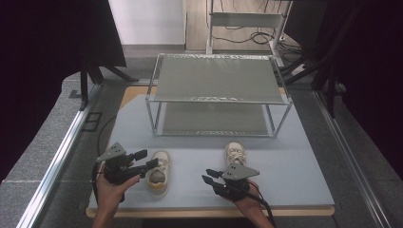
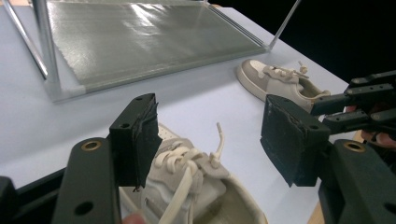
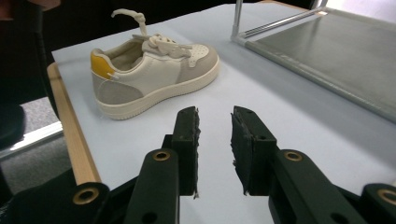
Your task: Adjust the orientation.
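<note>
Right gripper view, yellow heel tab (image 3: 100, 63) on left shoe (image 3: 152, 74) (side-on)

The low-top lace-up sneaker nearer the left gripper (image 3: 154, 74) is cream-white leather with pale grey suede panels at toe and heel, a mustard-yellow tab at the heel collar, an off-white sole and off-white laces. The second low-top sneaker beside the wire rack (image 2: 275, 79) shows the same cream and grey-beige with off-white laces. The flat rectangular table mat (image 1: 285, 166) is pale blue-grey, edged by a light wooden board. The two-tier metal shelf rack (image 1: 218, 78) has silver posts and dull grey shelves with a fine woven sheen. Both grippers' jaw bodies are matt black with brass-coloured screw rings.
</note>
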Tool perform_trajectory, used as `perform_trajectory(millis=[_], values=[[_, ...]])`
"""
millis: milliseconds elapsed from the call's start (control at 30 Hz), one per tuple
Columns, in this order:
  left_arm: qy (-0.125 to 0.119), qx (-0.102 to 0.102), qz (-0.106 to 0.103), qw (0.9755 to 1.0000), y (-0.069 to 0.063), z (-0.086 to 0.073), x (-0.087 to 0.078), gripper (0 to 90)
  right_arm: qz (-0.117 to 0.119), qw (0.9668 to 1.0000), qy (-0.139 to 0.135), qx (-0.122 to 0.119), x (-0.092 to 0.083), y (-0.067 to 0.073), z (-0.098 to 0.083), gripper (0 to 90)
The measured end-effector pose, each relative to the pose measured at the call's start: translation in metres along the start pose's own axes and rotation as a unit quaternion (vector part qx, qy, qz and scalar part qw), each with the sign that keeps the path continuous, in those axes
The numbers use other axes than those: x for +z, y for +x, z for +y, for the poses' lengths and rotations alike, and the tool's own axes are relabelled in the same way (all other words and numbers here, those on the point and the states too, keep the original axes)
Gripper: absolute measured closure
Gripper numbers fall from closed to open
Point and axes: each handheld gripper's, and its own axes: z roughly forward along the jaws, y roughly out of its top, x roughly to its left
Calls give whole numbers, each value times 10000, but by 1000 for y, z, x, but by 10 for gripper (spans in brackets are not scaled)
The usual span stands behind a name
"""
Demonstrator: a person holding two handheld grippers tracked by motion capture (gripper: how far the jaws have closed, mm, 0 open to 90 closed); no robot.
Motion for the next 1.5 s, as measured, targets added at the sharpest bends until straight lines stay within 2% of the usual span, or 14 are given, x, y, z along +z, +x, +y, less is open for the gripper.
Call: perform_trajectory(millis=[133, 200, 300, 467, 500, 533, 700, 767, 833, 1000, 1200, 1300, 1400, 1500], values=[[-88, -9, 14, 10000, -1, 3, -4, 364, -83, 9999, 54, -94, -3, -2, -1, 698], [-103, 15, -23, 9999, -3, 5, -3, 363, -266, 9993, 133, -213, -6, -3, -2, 689], [-105, 21, -67, 9999, -3, 6, -1, 363, -401, 9989, 165, -200, -10, -5, -3, 697], [5, 47, -105, 9999, -2, 4, 5, 363, -809, 9954, 430, -263, -10, -9, -6, 733], [6, 55, -115, 9999, -3, 5, 5, 363, -900, 9941, 525, -288, -8, -10, -8, 745], [-28, 81, -143, 9999, -4, 7, 3, 362, -1096, 9910, 681, -368, -7, -10, -11, 778], [-60, 42, -139, 9999, -4, 8, 0, 360, -1238, 9878, 880, -343, -10, -12, -17, 830], [-65, 30, -128, 9999, -4, 9, -1, 360, -1267, 9870, 957, -256, -14, -15, -23, 855], [-100, 62, -113, 9999, -6, 11, -2, 360, -1202, 9882, 931, -197, -18, -18, -27, 865], [-93, 125, -208, 9997, -10, 14, 1, 360, -1326, 9868, 927, -57, -31, -22, -33, 866], [29, 157, -271, 9995, -7, 15, 10, 359, -1188, 9898, 771, 131, -44, -30, -38, 851], [28, 193, -306, 9993, -9, 17, 11, 359, -1124, 9907, 761, 135, -47, -31, -39, 814], [-10, 235, -328, 9992, -10, 19, 10, 359, -836, 9944, 642, 41, -51, -32, -37, 748], [31, 317, -351, 9989, -12, 22, 9, 360, -704, 9963, 457, -196, -60, -35, -27, 668]])
